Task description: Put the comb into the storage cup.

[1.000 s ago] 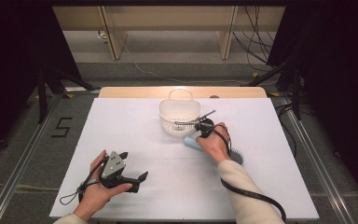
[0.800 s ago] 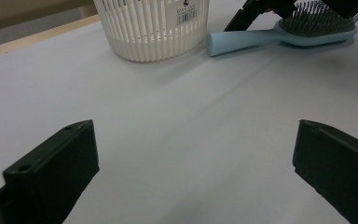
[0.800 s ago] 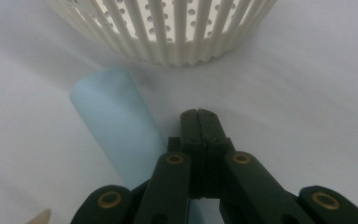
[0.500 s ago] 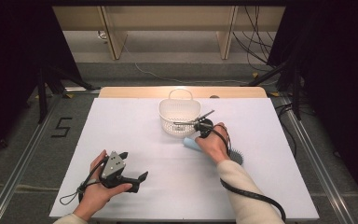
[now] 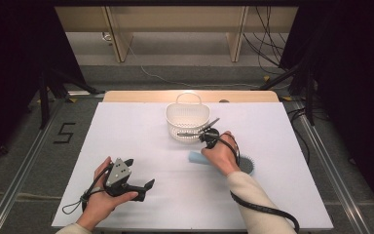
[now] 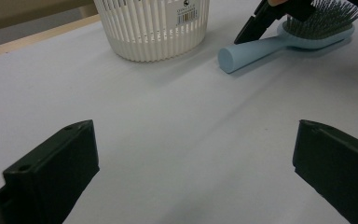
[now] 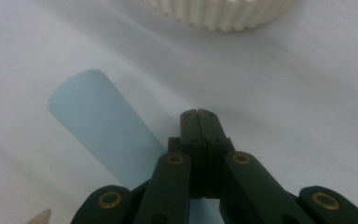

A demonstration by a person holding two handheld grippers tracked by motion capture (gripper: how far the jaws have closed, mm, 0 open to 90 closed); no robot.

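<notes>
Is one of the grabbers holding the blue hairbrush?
No. The right gripper has its jaws shut together on nothing, just above the hairbrush handle. The left gripper is open over the bare table.

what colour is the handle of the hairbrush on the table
Light blue. The hairbrush handle shows best in the left gripper view, lying beside the white basket.

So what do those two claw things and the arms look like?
Both claws are black. The left claw carries a grey three-cornered plate and trails a thin black cable. The right claw trails a thicker black cable over a cream sleeve.
</notes>
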